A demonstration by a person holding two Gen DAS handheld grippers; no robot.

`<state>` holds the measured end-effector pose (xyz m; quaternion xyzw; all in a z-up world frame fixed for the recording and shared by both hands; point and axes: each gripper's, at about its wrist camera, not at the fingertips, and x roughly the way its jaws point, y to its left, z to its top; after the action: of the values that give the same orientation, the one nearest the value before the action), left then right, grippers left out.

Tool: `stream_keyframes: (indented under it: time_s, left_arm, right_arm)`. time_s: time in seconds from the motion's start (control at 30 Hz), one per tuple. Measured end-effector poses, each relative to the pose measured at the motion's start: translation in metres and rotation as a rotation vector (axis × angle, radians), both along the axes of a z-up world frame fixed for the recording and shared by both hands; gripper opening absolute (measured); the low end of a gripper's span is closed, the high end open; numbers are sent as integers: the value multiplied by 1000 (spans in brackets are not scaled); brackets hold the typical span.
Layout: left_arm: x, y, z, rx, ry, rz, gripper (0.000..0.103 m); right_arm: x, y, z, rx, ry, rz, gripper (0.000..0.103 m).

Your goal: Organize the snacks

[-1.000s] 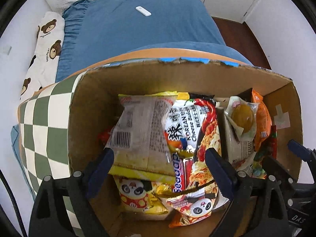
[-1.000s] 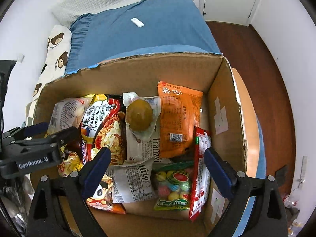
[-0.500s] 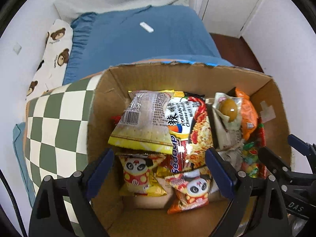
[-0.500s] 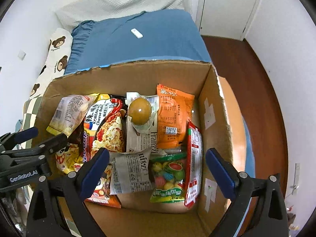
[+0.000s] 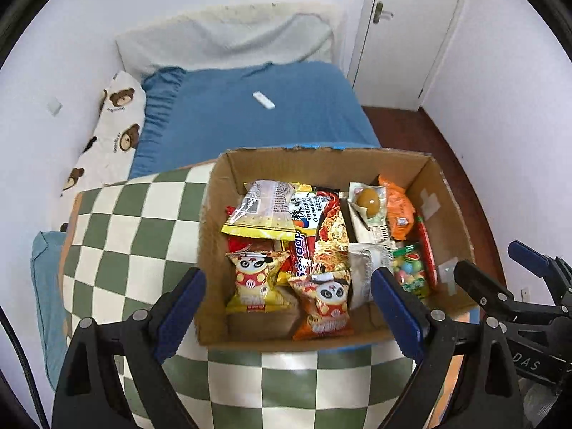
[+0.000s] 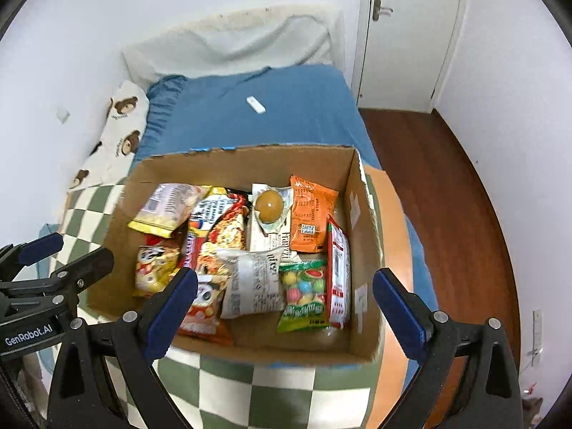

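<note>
The left gripper (image 5: 287, 304) and the right gripper (image 6: 284, 304) both have jaws spread wide, holding nothing, fingers pointing toward 12 o'clock.

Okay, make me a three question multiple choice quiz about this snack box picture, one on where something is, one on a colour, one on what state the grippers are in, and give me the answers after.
1. Where does the candy bag lie in the cardboard box?
A. far left corner
B. near side, toward the right wall
C. outside, on the bed

2. What colour is the packet beside the wrapped egg?
A. orange
B. purple
C. black

3. How do the left gripper and right gripper stand?
A. both shut on packets
B. one holds the box
C. both open, holding nothing

Answers: 1 B, it rests by the red packet along the right wall. 2 A, its wrapper is plainly orange. 3 C, the fingers stand wide apart with nothing between them.
</note>
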<state>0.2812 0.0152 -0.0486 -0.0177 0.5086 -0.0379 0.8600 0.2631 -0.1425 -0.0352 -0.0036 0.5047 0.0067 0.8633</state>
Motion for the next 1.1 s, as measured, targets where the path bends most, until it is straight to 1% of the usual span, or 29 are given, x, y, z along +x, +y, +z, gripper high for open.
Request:
stream_keyframes:
  time_s: [0.23, 0.37, 0.53, 0.63, 0.8, 0.97, 1.07, 1.1]
  left_arm:
    - [-64, 6, 44, 18, -132, 30, 94]
    - [-99, 6, 62, 41, -184, 43, 94]
    - [-134, 6, 80, 41, -234, 44, 94]
    - [-152, 5, 87, 46, -253, 41, 94]
    - [-173, 3, 93, 38, -259, 39, 94]
    - [-190, 4, 98, 37, -281, 42, 94]
    - [-195, 6, 101, 26, -295, 51, 103]
    - [-197, 7, 101, 24, -299, 52, 103]
  right_arm:
    - [-60, 1, 49, 2, -115, 4, 101]
    - [-101, 1, 77, 6, -177, 7, 101]
    - [-144, 6, 102, -3, -235, 21, 102]
    - [-163, 7, 112, -6, -257, 26, 102]
    - [-194, 5, 133, -3, -295, 30, 102]
    - [-218, 7, 148, -24, -334, 40, 103]
    - [-226, 7, 152, -26, -343, 39, 103]
    - [-227, 6, 152, -25, -342, 38, 103]
